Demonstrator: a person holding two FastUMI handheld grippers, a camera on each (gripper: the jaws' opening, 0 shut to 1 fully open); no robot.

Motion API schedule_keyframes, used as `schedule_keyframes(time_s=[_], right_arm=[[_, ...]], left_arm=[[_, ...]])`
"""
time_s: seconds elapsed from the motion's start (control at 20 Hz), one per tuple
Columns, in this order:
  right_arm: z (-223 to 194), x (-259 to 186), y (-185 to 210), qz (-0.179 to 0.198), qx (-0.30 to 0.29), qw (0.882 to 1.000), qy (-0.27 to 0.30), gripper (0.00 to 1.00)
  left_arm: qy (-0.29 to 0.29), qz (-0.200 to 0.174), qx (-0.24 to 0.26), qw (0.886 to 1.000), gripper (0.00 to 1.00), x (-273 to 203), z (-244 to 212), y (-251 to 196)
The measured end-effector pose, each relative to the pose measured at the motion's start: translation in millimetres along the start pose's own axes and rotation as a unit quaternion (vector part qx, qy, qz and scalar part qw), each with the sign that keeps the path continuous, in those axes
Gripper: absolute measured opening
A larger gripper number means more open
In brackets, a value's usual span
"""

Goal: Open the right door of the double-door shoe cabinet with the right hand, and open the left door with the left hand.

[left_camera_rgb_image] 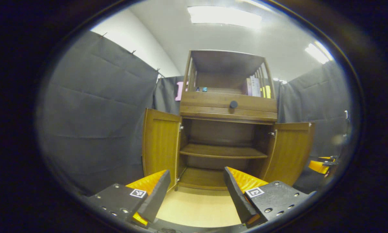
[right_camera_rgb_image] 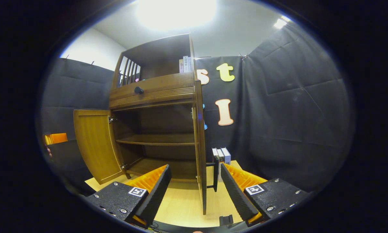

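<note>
we are holding the left gripper (left_camera_rgb_image: 195, 191) spread wide and empty, facing the brown wooden double-door shoe cabinet (left_camera_rgb_image: 226, 129), both doors standing open. our right gripper (right_camera_rgb_image: 195, 187), also wide and empty, is straddling the cabinet's edge-on right door (right_camera_rgb_image: 200, 145).

walls: dark grey cloth drapes (left_camera_rgb_image: 93, 106), creased, pinned along top | above: plain white wall (left_camera_rgb_image: 129, 35) and white ceiling with bright rectangular light panels (left_camera_rgb_image: 224, 16) | floor: pale wood-grain board (right_camera_rgb_image: 184, 204) running ahead between the fingers
</note>
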State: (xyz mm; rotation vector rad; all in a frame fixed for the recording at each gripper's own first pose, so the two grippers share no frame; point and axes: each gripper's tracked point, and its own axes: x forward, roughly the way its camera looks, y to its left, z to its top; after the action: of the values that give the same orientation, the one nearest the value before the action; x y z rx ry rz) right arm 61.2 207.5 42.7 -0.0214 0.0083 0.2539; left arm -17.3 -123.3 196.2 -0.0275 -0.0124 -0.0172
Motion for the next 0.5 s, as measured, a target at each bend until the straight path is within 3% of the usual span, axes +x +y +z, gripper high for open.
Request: schedule_keyframes(time_s=[0.1,0.35,0.5], right_arm=[[0.2,0.0,4.9,0.013,-0.008,1.0,-0.001,0.92],[7.5,-6.2,27.0,0.043,-0.008,0.999,-0.013,0.95],[5.8,-11.0,34.3,0.056,-0.009,0.998,-0.012,0.95]], left_arm=[[-0.005,0.007,-0.001,1.0,0.99,-15.2,0.4,-0.4],[-0.007,-0.001,-0.009,1.0,0.99,-34.8,0.8,-5.7],[-0.029,0.017,0.0,0.999,0.99,-49.3,12.0,1.9]])
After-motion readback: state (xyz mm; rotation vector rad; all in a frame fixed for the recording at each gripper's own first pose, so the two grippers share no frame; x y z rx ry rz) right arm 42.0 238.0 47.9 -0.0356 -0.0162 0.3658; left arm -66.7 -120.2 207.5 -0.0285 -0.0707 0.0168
